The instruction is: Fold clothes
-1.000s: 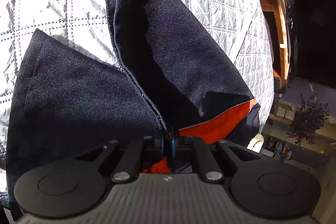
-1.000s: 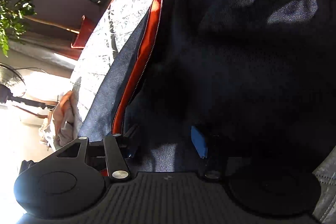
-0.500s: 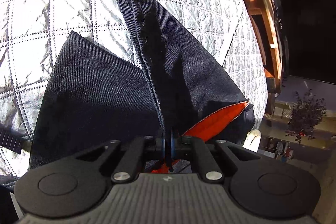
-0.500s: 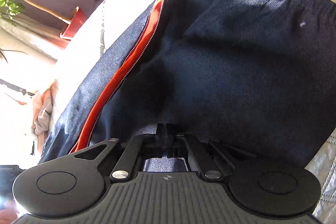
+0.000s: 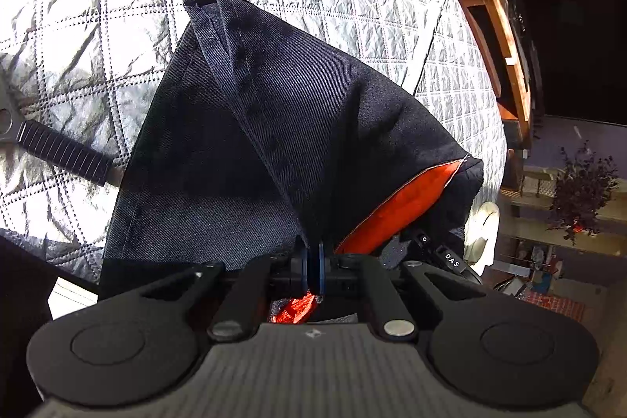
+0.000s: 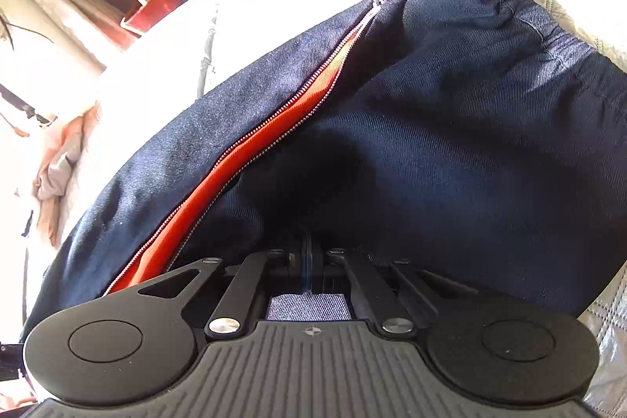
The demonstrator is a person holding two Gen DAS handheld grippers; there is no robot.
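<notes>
A dark navy garment (image 5: 305,128) with an orange lining (image 5: 399,210) and a metal zipper lies on a white quilted bedcover (image 5: 98,38). My left gripper (image 5: 312,263) is shut on a fold of the navy cloth and holds it up, so the fabric hangs in a peak. In the right wrist view the same garment (image 6: 450,143) fills the frame, with its orange zipper strip (image 6: 243,159) running diagonally and an elastic hem at the top right. My right gripper (image 6: 311,267) is shut on the garment's edge.
A wooden bed frame (image 5: 497,6) runs along the right edge of the bed. A potted plant (image 5: 580,190) and shelves stand beyond it. A ribbed black strap (image 5: 62,151) lies on the quilt at the left. Beige clothes (image 6: 58,167) lie at the bed's left edge.
Both grippers lifted the garment; the two navy flaps came together into one peak. My right gripper went from open to shut on the cloth edge.
</notes>
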